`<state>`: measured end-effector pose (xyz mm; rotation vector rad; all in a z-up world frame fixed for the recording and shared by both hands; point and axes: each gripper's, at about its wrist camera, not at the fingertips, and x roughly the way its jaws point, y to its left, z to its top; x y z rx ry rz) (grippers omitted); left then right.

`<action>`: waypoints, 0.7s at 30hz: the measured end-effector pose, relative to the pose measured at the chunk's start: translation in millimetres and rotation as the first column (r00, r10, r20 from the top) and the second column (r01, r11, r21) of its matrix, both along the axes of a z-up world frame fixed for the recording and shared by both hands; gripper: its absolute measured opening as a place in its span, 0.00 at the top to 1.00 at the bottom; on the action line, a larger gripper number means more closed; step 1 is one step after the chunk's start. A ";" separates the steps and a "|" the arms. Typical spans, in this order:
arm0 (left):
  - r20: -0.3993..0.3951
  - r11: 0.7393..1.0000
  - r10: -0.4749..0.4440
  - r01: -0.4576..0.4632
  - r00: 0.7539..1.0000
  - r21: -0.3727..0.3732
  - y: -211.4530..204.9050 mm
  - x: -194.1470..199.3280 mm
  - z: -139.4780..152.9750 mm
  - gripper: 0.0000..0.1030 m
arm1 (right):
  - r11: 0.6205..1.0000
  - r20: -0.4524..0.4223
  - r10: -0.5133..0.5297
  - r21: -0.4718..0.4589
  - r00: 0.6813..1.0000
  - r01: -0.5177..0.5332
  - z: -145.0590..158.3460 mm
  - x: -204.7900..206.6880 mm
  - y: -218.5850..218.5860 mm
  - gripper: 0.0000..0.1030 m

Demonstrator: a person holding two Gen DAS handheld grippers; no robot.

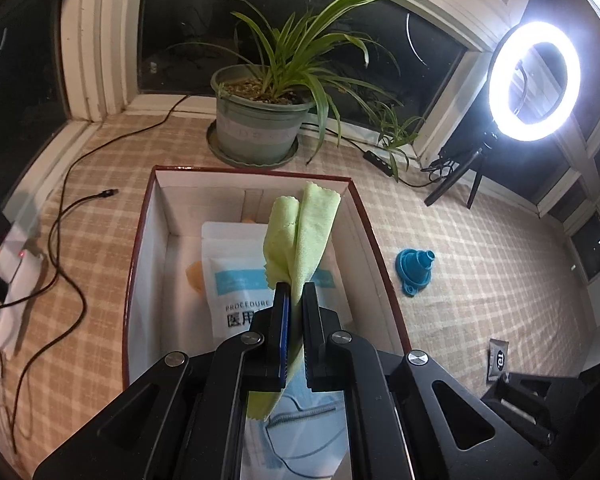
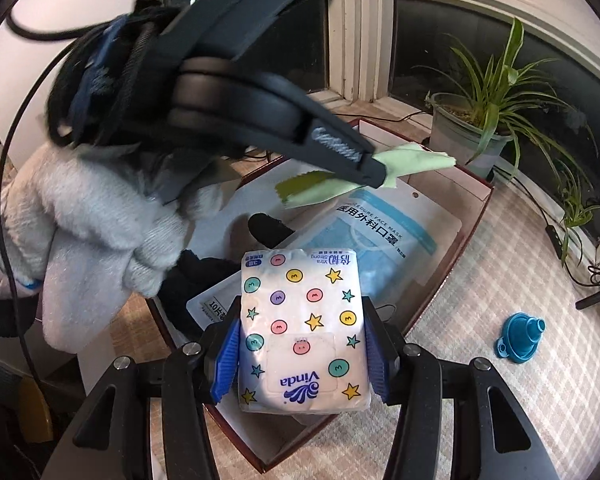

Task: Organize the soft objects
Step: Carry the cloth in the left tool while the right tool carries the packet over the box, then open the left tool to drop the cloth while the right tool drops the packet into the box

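Observation:
My left gripper is shut on a light green cloth and holds it above the open red-rimmed box. The same gripper shows in the right wrist view, with the cloth sticking out of its tip over the box. A face mask pack lies in the box; it also shows in the right wrist view. My right gripper is shut on a white Vinda tissue pack with coloured dots and stars, held over the box's near end.
A blue funnel lies on the checked cloth right of the box, also in the right wrist view. A potted plant stands behind the box. A ring light stands at right. Black cables run at left. A small sachet lies at right.

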<state>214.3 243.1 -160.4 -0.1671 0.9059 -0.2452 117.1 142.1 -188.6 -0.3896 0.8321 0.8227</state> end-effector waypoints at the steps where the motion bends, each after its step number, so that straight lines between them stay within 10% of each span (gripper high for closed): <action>1: 0.001 1.000 -0.002 0.002 1.000 0.002 -0.3 1.7 -0.3 0.94 | 1.000 0.002 0.001 -0.004 1.000 -0.001 -0.5 -0.1 1.2 0.50; 5: 0.002 1.000 0.000 0.000 1.000 -0.003 0.4 6.3 -0.2 0.69 | 1.000 0.010 0.015 -0.009 1.000 -0.015 -0.4 -1.6 4.6 0.32; 21: 0.009 0.998 0.059 -0.059 0.998 -0.033 9.7 7.3 5.0 0.60 | 0.999 0.042 0.003 0.047 0.999 -0.005 15.8 -9.5 -10.7 0.32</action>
